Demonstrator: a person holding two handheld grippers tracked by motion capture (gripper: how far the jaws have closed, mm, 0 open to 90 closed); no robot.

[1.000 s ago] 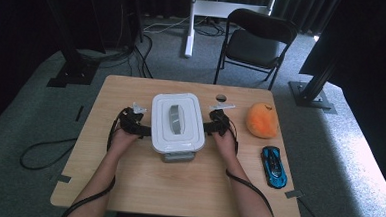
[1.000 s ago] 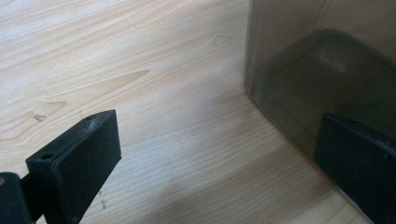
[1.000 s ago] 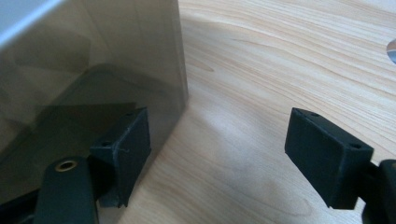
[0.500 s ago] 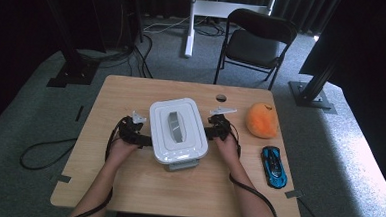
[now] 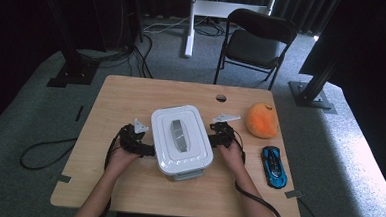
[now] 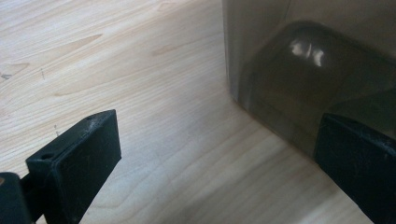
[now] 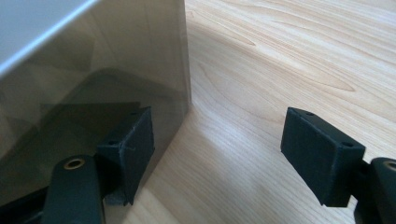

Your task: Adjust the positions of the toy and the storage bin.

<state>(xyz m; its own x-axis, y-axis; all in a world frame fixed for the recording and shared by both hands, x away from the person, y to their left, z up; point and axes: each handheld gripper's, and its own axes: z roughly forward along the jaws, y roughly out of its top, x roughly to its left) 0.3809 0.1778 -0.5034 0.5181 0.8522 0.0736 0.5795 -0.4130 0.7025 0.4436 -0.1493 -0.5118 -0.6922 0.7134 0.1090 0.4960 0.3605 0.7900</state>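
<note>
- On a pale wooden table [image 5: 131, 93], a person works a lidded plastic box [image 5: 181, 140] from both sides, a hand-held gripper pressed to each long wall.
- Box's place: near the middle of the table, a little toward the person's edge, its white lid [image 5: 179, 135] on, with a grey handle [image 5: 178, 135] set in the top.
- Left gripper [image 5: 138, 144] sits against the box's left wall. In the left gripper view its jaws stand wide apart with bare wood between them; one black pad [image 6: 359, 163] lies at the smoky wall of the box [image 6: 308, 79], though real contact cannot be told. Nothing is clamped.
- Right gripper [image 5: 218, 135] meets the opposite wall. In the right gripper view its jaws stand wide too, the near pad [image 7: 133, 144] flat against the tinted side of the box [image 7: 93, 84] and the far pad [image 7: 320, 151] over open table. It holds nothing; it only leans on the wall.
- Judged progress: the work looks like a two-sided shove or squeeze to shift or square the box, well under way, with both tools in place at its sides.
- What remains, as a judgement: settling the box where it is wanted and then drawing both grippers clear; the lid looks untouched.
- An orange plush toy [image 5: 262, 120] and a blue toy car [image 5: 274, 166] lie apart to the right, out of the action.
</note>
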